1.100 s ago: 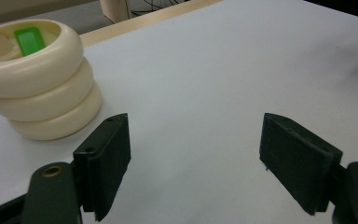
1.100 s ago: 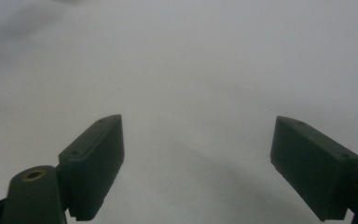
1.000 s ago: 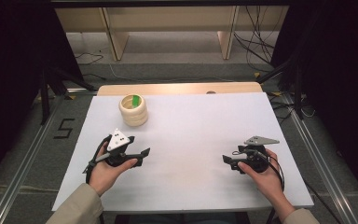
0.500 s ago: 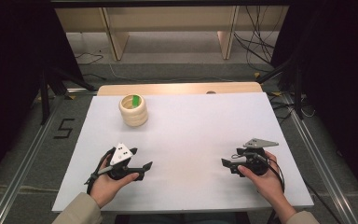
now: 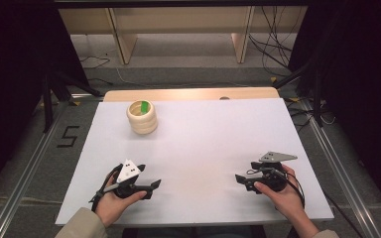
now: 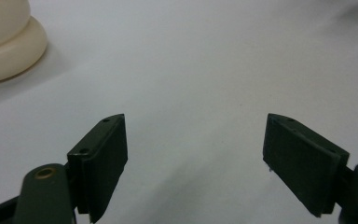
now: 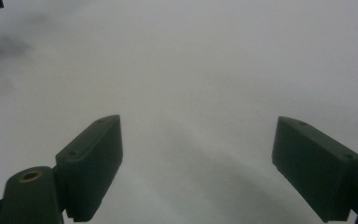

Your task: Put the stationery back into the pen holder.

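Left gripper (image 5: 155,184) rests low at 7 o'clock on the white table (image 5: 203,144), jaws wide apart, nothing between them. Right gripper (image 5: 239,178) at 4 o'clock, jaws likewise spread and empty. Cream stacked rings (image 5: 142,117) with a green top stand at 11 o'clock, well apart from both.

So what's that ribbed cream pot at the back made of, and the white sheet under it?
The cream pot looks like matte plastic or glazed ceramic: smooth stacked rings with a soft sheen, and a green patch on top. I can't tell which. The white table sheet looks like matte laminate or board: flat, even and without glare, over a wooden edge at the back.
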`<state>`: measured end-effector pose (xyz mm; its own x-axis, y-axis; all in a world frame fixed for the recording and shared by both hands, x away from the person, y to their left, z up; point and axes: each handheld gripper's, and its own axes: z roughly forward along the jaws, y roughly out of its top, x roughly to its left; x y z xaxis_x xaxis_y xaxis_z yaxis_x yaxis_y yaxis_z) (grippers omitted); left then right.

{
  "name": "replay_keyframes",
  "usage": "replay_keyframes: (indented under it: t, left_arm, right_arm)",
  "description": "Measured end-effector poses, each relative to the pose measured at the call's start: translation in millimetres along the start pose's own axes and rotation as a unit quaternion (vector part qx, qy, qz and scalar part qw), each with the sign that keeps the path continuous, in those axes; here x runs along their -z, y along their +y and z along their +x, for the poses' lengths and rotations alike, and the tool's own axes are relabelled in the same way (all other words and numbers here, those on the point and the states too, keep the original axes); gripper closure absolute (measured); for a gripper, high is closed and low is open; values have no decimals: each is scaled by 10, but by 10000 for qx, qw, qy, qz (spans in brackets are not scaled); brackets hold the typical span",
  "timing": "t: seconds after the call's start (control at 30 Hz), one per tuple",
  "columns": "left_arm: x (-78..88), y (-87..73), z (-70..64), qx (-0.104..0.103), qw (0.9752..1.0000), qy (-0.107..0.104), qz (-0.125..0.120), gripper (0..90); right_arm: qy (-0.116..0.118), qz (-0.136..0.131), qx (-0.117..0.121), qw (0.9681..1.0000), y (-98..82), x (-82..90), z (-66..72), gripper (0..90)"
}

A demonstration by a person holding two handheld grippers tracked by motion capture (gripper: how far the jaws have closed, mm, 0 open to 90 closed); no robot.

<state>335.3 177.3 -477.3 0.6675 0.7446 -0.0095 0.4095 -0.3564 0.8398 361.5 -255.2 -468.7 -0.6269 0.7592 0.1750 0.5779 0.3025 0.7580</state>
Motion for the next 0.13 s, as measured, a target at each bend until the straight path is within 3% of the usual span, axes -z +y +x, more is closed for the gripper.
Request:
replay_keyframes:
  t: [0.13]
  left_arm:
    - [-38, 26, -72, -12, 9998, -185, 39, 214]
  right_arm:
    - [-16, -25, -15, 10000, -16, 15, 1, 167]
